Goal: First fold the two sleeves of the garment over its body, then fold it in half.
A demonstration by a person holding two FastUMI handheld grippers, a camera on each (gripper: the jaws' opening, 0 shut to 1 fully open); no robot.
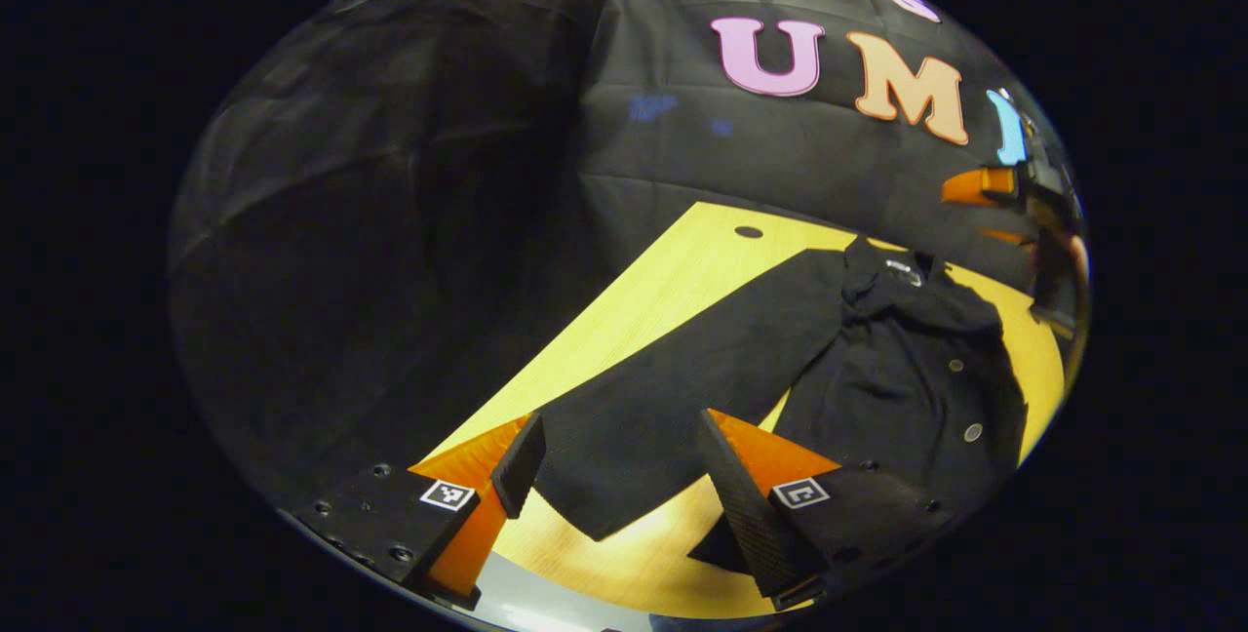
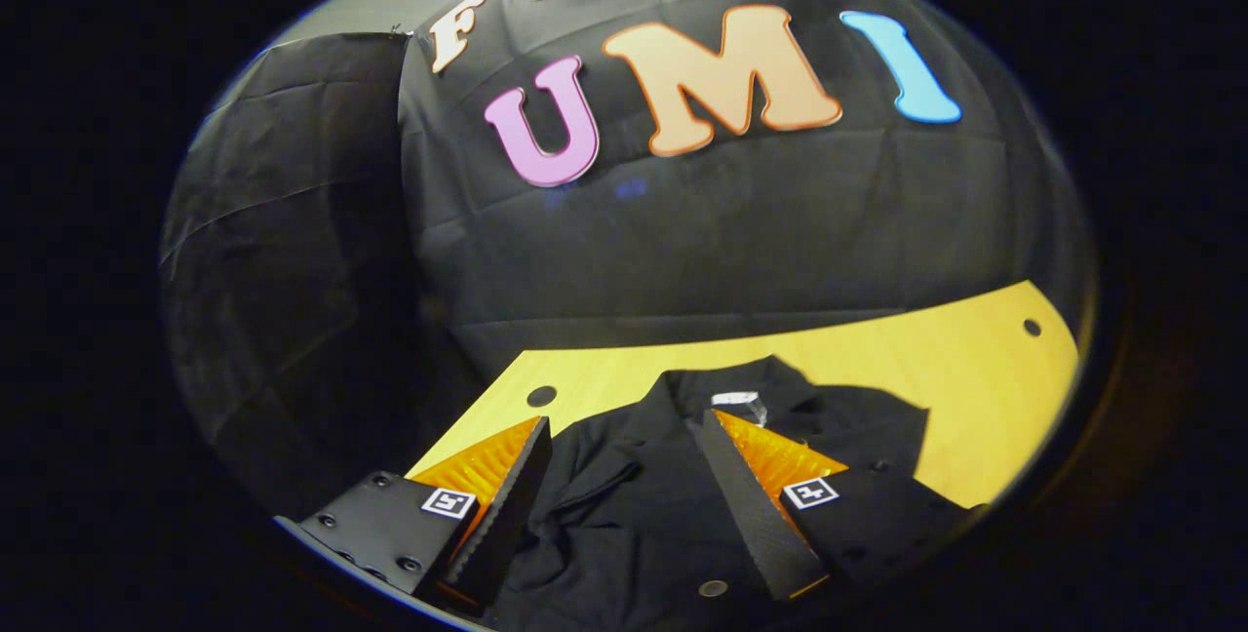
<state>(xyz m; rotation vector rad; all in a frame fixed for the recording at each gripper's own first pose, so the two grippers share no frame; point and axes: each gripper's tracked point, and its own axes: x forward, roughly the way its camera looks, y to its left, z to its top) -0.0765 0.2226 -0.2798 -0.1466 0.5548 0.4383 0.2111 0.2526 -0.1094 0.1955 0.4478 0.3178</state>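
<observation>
Left gripper [image 1: 619, 491]: seen at 6 o'clock in the left gripper view. Jaws stand wide apart and hold nothing. Black fingers [image 1: 519, 464] with orange backing frame the sleeve end.

Sleeve [image 1: 682, 398]: black, laid out flat on the table, running from the 6 o'clock area up toward 2 o'clock, where it joins the garment body. Its cuff end lies between the left gripper's fingers, below them; contact cannot be determined.

Table [image 1: 624, 320]: yellow wood-grain surface with a dark round hole [image 1: 748, 232] near its far edge at 12 o'clock.

Garment [image 1: 907, 369]: black, buttoned, lying on the table at 3 o'clock in the left gripper view, body rumpled, collar toward the far edge. In the right gripper view it [image 2: 634, 515] lies at 6 o'clock, collar label [image 2: 736, 400] toward 12 o'clock, with a button [image 2: 713, 588] near the bottom.

Right gripper [image 2: 624, 500]: seen at 6 o'clock in the right gripper view. Jaws stand wide apart and hold nothing; it hangs over the garment's upper body. In the left gripper view it [image 1: 1004, 198] shows at 2 o'clock, above the table's far side.

Booth wall [image 2: 682, 242]: black cloth behind the table.
</observation>
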